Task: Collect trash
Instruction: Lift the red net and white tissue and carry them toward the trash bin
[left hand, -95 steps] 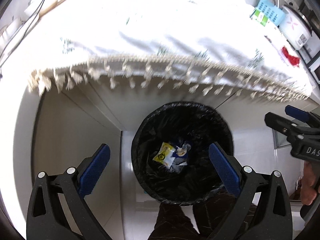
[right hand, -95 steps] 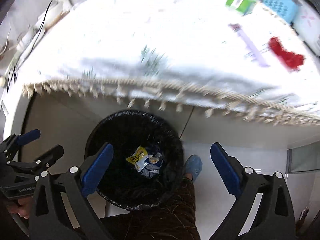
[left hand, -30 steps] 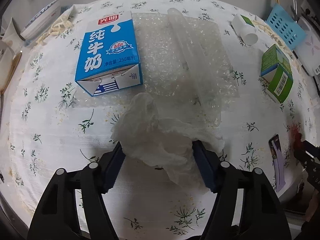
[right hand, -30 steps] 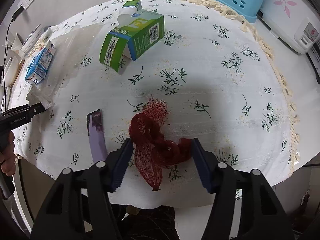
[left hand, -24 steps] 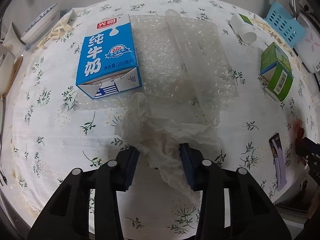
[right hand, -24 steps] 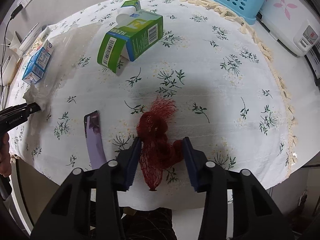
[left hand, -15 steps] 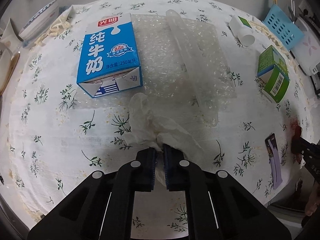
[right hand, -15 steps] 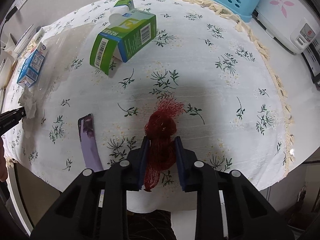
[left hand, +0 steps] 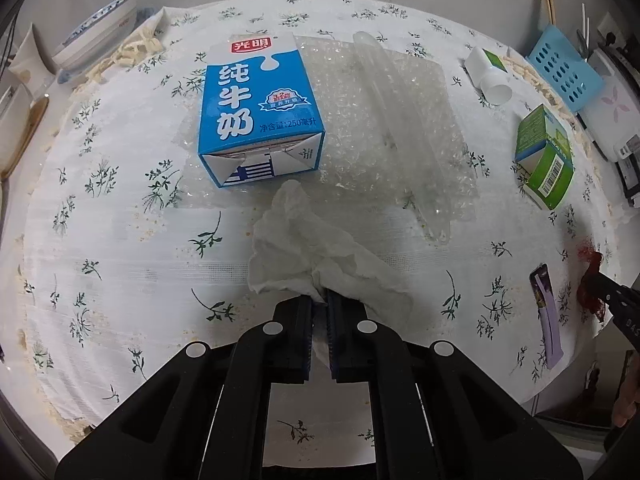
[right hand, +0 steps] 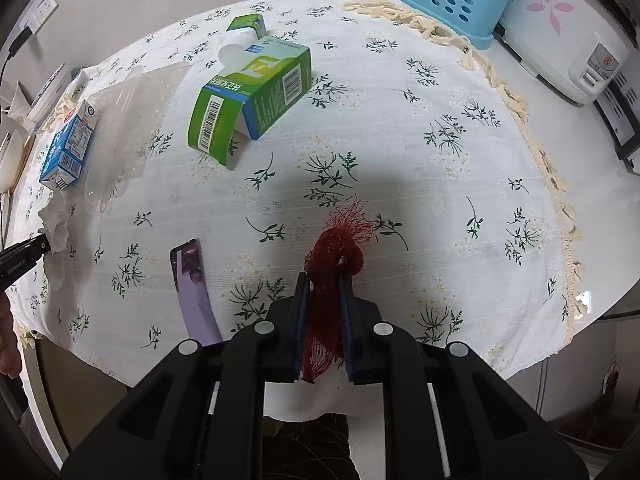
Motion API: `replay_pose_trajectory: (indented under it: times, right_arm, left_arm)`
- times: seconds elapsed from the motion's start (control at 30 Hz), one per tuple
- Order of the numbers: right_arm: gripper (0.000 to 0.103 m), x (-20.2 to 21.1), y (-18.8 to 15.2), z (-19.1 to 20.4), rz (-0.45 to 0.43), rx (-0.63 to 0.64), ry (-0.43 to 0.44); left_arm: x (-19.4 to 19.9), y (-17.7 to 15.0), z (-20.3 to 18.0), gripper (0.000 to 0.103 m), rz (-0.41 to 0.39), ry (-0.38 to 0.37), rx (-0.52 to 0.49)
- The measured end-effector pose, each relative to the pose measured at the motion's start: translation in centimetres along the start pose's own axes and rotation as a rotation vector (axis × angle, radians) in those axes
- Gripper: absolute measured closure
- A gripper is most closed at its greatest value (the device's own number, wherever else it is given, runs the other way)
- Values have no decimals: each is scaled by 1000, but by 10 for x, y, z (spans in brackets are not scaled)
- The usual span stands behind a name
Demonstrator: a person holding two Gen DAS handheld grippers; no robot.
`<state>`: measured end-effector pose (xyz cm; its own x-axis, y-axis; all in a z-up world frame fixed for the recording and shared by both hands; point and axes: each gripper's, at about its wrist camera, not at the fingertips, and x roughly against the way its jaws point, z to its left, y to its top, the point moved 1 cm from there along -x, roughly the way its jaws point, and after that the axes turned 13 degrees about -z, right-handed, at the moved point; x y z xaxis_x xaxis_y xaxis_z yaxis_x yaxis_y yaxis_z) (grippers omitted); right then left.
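Pickup step: left tongs [left hand: 319, 305] are clamped on the crumpled tissue [left hand: 304, 254] at the desk's [left hand: 120, 280] six-o'clock edge, right tongs [right hand: 323, 286] pinch the red net [right hand: 334, 256]. Both probably barely lifted. Next, carry both to a bin; blue milk carton [left hand: 256, 108] waits at twelve.

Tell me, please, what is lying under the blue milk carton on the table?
The blue milk carton rests on a clear sheet of bubble wrap spread over the floral tablecloth. Whatever lies directly beneath the carton is covered by it.
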<state>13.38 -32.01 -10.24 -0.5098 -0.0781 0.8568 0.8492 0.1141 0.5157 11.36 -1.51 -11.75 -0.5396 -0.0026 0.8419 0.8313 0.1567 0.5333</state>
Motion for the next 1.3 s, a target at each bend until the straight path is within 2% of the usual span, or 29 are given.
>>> replay_pose_trajectory:
  times: [0.6,1.3]
  right_arm:
    - [93,13,2,10,-38,-29,-2]
    - [93,62,0,54,-131,5,52]
  left_arm:
    - [21,-8,6,98,-21,-23,-1]
    - [71,-26,16,98,-72,-58,-6]
